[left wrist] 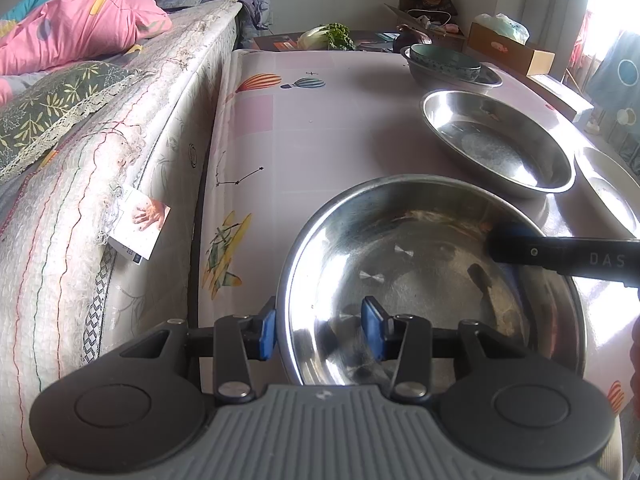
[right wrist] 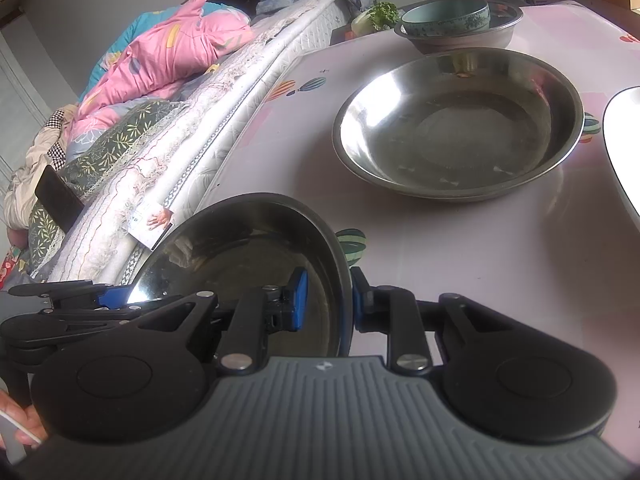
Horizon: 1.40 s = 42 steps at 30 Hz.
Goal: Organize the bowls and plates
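From the left wrist view, the near steel bowl (left wrist: 432,280) is seen on the pink tablecloth (left wrist: 312,140), and it serves as the landmark here. The left gripper (left wrist: 322,330) straddles the bowl's near-left rim, one blue pad outside the wall and one inside; the jaws stand at a moderate width, and whether both pads actually press on the rim cannot be told. The right gripper's finger (left wrist: 560,254) is seen reaching over the bowl's right rim. Beyond the landmark bowl lies a second steel bowl (left wrist: 496,144); farther beyond, a teal ceramic bowl (left wrist: 444,62) is nested in a dark basin (left wrist: 486,78). To the right, a further steel dish (left wrist: 606,196) is cut off by the frame. A mattress edge (left wrist: 120,200) runs along the bowl's left.

From the right wrist view, the same near steel bowl (right wrist: 248,264) is seen gripped at its right rim: the right gripper (right wrist: 328,302) is drawn narrow, its blue pads pinching the thin wall from both sides. The left gripper (right wrist: 114,296) is seen at the bowl's opposite rim. Beyond it sits the wide steel bowl (right wrist: 460,124), and beyond that the teal bowl (right wrist: 446,18).

The step in hand is judged to be a two-handed lift of the near bowl for stacking. It would be done well if the left grip were confirmed first, both rims were raised together and kept level, and the slick steel were lowered centred into the next bowl.
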Motion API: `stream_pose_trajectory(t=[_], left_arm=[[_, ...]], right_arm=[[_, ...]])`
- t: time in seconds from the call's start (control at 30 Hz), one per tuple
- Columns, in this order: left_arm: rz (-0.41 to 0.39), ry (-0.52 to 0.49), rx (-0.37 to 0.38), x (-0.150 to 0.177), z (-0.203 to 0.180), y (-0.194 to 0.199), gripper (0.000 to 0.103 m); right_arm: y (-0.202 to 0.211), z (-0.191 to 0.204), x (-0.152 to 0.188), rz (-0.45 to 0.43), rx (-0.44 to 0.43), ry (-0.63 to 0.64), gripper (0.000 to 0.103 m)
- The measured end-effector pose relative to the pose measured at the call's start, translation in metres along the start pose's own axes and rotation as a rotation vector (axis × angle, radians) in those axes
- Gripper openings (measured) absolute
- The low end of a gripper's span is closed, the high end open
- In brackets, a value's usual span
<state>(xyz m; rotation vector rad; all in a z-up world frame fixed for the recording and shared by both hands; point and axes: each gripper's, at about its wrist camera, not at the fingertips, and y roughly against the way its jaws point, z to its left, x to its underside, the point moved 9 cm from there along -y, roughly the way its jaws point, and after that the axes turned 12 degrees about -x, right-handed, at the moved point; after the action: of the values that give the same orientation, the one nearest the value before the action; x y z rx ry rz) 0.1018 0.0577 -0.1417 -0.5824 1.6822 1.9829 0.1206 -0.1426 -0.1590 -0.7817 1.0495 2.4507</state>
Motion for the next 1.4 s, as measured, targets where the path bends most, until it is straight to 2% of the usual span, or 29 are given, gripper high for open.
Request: stream_pose_trajectory(t=[0.6,1.17,1.4], left_arm=[[0.011,-0.019,0.003,0.002,-0.005,-0.003,0.049],[-0.022,-0.079,-0.049,-0.005,-0.011,-0.009,0.052],[-0.036,-0.086,-0.067,-0.006,-0.014,-0.005,0.052]], right_arm=[[0.001,-0.001,0.000,0.000,0.005,0.003,0.022],[0.000,0.009,0.007,-0.017,0.114,0.193,0.022],[0.003,0.010,0.009,-0.021,0.131,0.191,0.022]])
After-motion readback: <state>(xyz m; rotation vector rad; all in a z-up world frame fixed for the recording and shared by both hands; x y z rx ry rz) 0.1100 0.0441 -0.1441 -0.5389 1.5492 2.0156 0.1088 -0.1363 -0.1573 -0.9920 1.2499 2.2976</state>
